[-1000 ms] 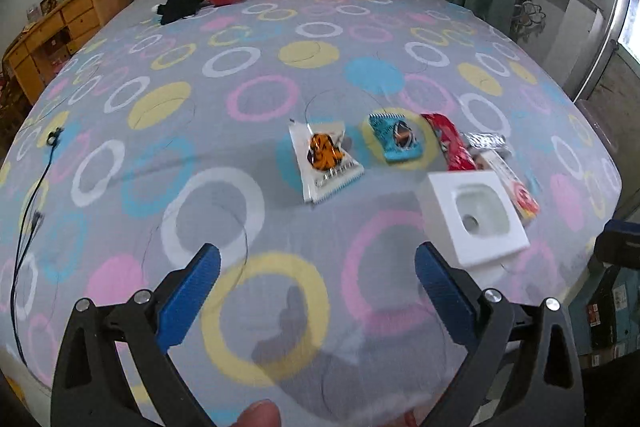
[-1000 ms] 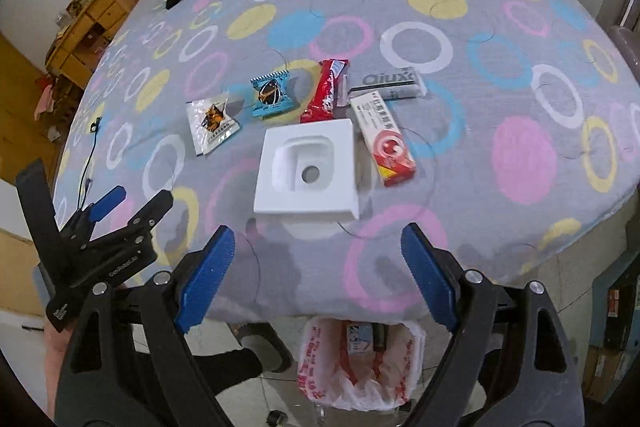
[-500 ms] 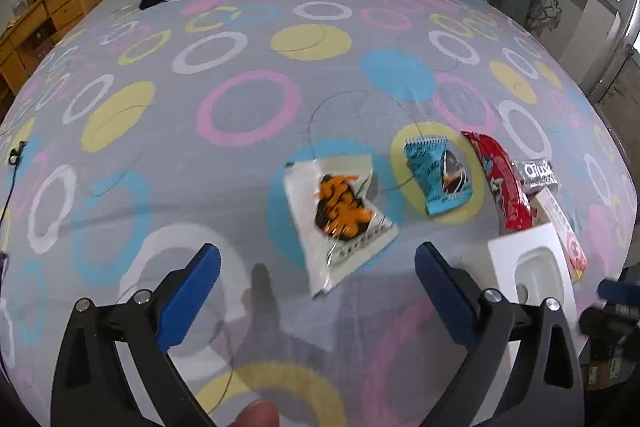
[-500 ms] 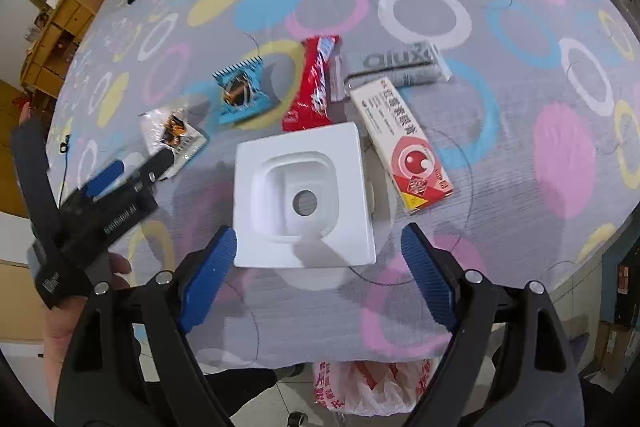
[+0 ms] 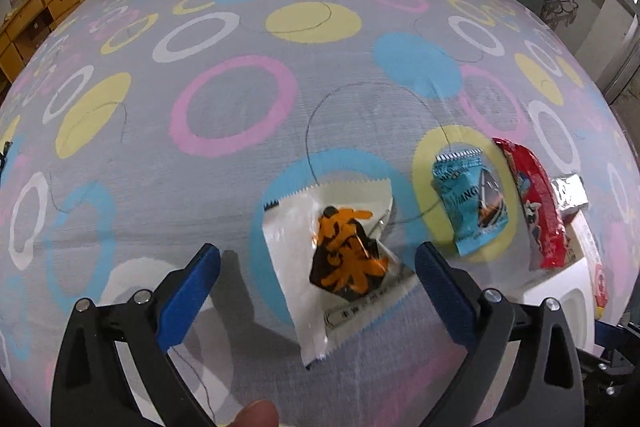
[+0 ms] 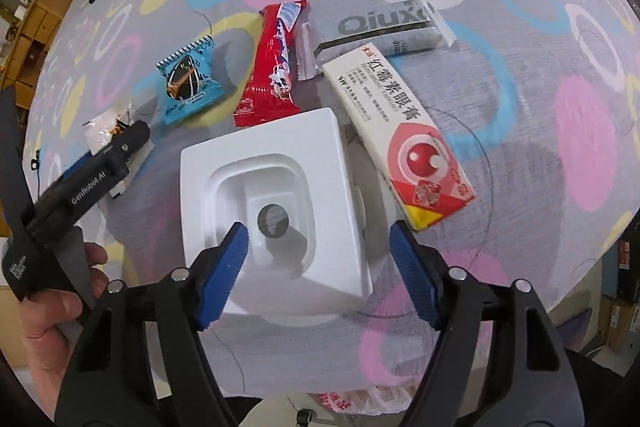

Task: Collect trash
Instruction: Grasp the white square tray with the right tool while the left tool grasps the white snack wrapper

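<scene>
White wrapper (image 5: 344,259) between left gripper's (image 5: 318,273) spread fingers (image 5: 188,291)

- We see a row of wrappers (image 6: 188,83) on the bed (image 6: 580,27) — the tray (image 6: 276,187) lies before them.
- The box (image 6: 400,131) lies right of the tray.

Bedspread (image 5: 240,187): grey, patterned with pink, yellow, blue and white rings. White wrapper (image 5: 340,259) is printed in orange and black. Teal packet (image 6: 188,83) is marked with a dark oval. Red wrapper (image 6: 276,67); silver-grey packet (image 6: 384,27); plain white tray (image 6: 272,211); white box (image 6: 400,123) marked with red.
</scene>
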Tool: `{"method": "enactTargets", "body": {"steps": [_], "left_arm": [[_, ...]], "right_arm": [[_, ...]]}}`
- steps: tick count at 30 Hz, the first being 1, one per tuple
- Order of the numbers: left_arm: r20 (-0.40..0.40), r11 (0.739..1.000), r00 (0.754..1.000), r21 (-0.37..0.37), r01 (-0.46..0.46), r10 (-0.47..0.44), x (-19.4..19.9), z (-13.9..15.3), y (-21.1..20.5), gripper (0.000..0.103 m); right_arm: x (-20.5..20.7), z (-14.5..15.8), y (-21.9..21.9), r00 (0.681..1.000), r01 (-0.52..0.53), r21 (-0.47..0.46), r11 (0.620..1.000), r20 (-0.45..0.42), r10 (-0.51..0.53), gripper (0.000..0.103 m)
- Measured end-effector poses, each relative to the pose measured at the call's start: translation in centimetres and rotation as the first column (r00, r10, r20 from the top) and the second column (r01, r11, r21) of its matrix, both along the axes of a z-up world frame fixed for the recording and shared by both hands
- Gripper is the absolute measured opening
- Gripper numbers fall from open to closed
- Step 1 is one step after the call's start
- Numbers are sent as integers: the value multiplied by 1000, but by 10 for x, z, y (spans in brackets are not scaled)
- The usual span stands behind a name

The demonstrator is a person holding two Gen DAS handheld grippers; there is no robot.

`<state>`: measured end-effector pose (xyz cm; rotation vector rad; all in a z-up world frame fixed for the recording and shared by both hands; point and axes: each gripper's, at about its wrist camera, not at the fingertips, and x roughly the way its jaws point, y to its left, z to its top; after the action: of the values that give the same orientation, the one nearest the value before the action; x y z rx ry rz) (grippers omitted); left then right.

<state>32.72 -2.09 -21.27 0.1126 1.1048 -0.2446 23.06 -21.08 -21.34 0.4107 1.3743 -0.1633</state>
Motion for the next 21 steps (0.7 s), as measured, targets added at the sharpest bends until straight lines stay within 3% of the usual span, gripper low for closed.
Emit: {"method": "enactTargets", "body": {"steps": [10,12,13,19,21], "left_arm": [[11,999,1000,54,0,0,8,-11,-12,95],[15,998,1000,56,-5,4,9,-12,-13,95],[17,998,1000,59,-5,4,9,-12,-14,95],[38,998,999,56,-4,2,8,-13,-17,95],[47,998,999,59,-9,6,7,-14,-19,95]], "right_arm": [[14,-8,8,1000,-21,-75,997,-16,20,70],[12,-9,6,1000,-7,-77,997,-12,6,64],[10,-7,3,1000,8,-79,997,-11,-9,56],[13,-11,2,1000,-11,-75,997,-12,10,56],[15,-13,8,1000,-26,-113,993,-19,24,56]]}}
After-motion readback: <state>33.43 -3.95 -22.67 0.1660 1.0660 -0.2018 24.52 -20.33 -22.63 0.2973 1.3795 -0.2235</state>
